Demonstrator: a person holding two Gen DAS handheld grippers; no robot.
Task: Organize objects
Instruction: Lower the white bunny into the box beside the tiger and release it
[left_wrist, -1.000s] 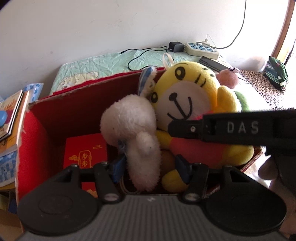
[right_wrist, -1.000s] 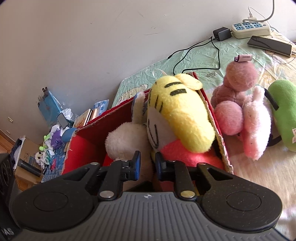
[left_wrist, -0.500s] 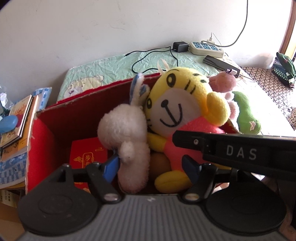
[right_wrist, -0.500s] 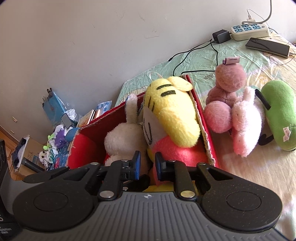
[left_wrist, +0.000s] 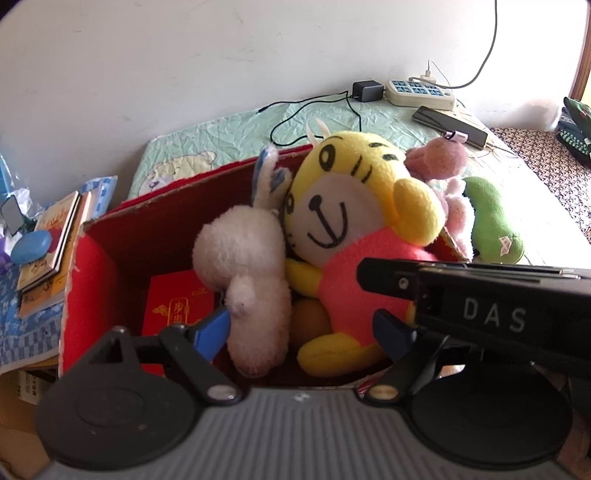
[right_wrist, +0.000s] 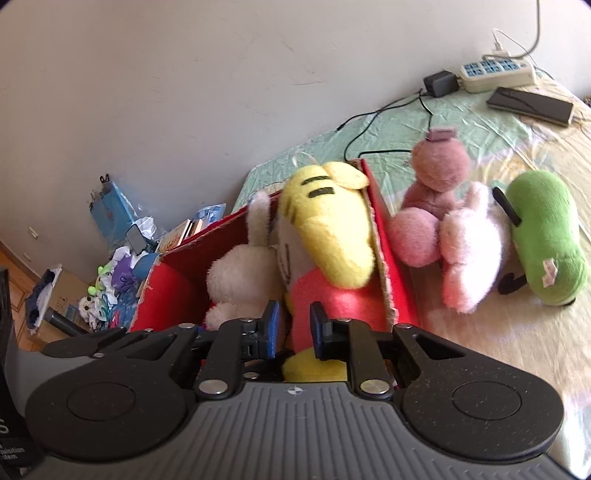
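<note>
Above the red cardboard box (left_wrist: 92, 280), the left gripper (left_wrist: 306, 328) points down into the opening with its jaws spread wide and holding nothing; the white plush rabbit (left_wrist: 243, 273) rises between the fingers, close beside the left fingertip. The yellow tiger plush (left_wrist: 354, 221) leans against the rabbit inside the box, next to a red packet (left_wrist: 177, 299). The right gripper (right_wrist: 293, 328) hangs over the near box edge, jaws parted by a narrow gap and empty. Beside the box, on the bed, lie a pink plush (right_wrist: 454, 229) and a green plush (right_wrist: 543, 240).
</note>
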